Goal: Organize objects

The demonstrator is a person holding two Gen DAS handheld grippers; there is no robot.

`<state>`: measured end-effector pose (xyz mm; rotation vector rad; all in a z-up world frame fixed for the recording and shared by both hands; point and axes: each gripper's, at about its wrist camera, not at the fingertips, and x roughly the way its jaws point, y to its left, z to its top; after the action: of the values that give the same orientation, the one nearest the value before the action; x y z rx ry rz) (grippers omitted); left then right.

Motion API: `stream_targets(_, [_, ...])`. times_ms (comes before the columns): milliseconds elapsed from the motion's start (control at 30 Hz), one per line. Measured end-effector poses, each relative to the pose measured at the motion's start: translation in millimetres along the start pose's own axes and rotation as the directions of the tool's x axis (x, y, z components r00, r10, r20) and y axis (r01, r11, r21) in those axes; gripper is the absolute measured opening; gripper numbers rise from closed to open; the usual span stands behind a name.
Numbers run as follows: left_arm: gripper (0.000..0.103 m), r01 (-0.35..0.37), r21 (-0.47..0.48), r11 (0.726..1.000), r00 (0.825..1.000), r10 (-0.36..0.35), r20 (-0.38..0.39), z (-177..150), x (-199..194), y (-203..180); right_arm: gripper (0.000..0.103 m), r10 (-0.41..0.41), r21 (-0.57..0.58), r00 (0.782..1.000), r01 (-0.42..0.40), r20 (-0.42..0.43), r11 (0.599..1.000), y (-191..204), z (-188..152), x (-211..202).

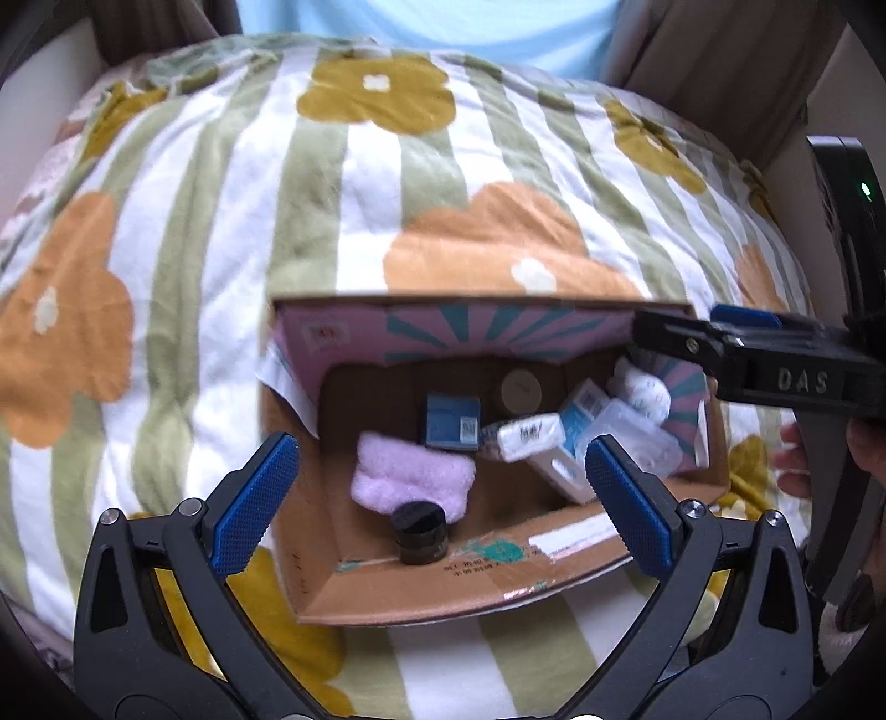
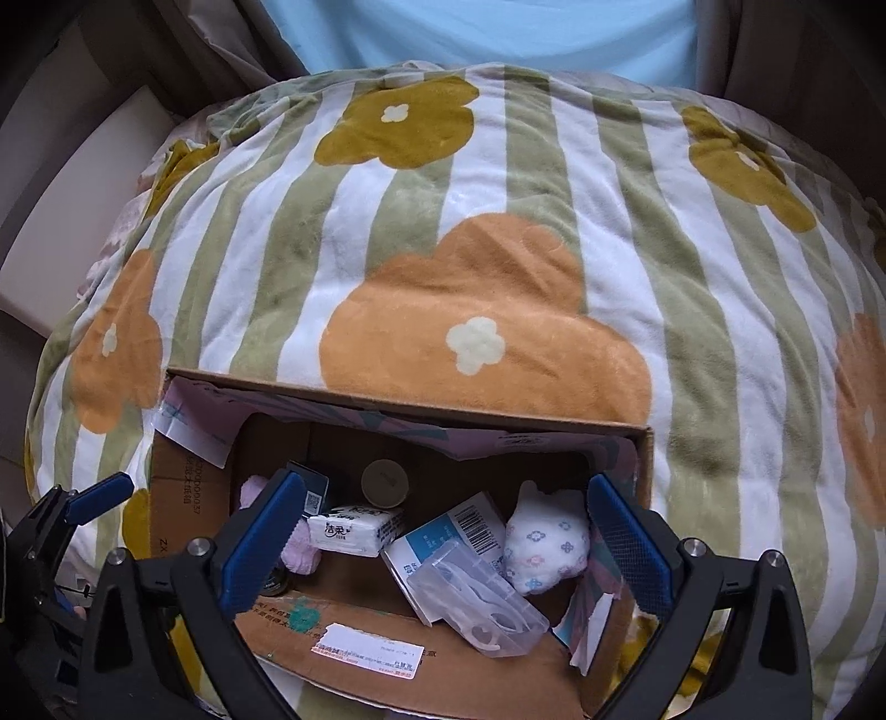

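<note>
Left claw (image 1: 440, 498) and right claw (image 2: 446, 543) both gape wide, empty, above cardboard box (image 2: 354, 653) on bed blanket (image 2: 498, 221); pink cloth (image 1: 412, 476) half hidden, dark jar (image 1: 418, 531) blurred, labels unreadable.

Location: home, bedroom or lounge. You work over soft padded surface covered by fleece blanket (image 2: 498, 232), green-white stripes, orange and mustard flower print. At 6 o'clock: reused cardboard box (image 2: 354, 642) with shipping label, holding household items: tissue pack (image 2: 354, 529), pink fluffy cloth (image 1: 410, 476), small dark jar (image 1: 418, 531). At 12 o'clock: beige curtains (image 2: 232, 44).
</note>
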<state>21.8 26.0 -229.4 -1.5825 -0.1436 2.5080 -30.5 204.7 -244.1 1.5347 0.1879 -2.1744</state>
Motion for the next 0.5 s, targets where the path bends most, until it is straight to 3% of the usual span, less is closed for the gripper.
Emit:
stream_targets(367, [0.103,-0.031,0.024,0.999,0.990,0.027,0.138,57,-81,-13,0.102,-0.106,0.095,0.989,0.096,0.104,0.991,-11,20,-100])
stream_targets(500, [0.103,-0.043,0.036,0.998,0.984,0.037,0.174,67,-99,-13,0.102,-0.118,0.128,0.986,0.103,0.119,0.986,-17,21,-117])
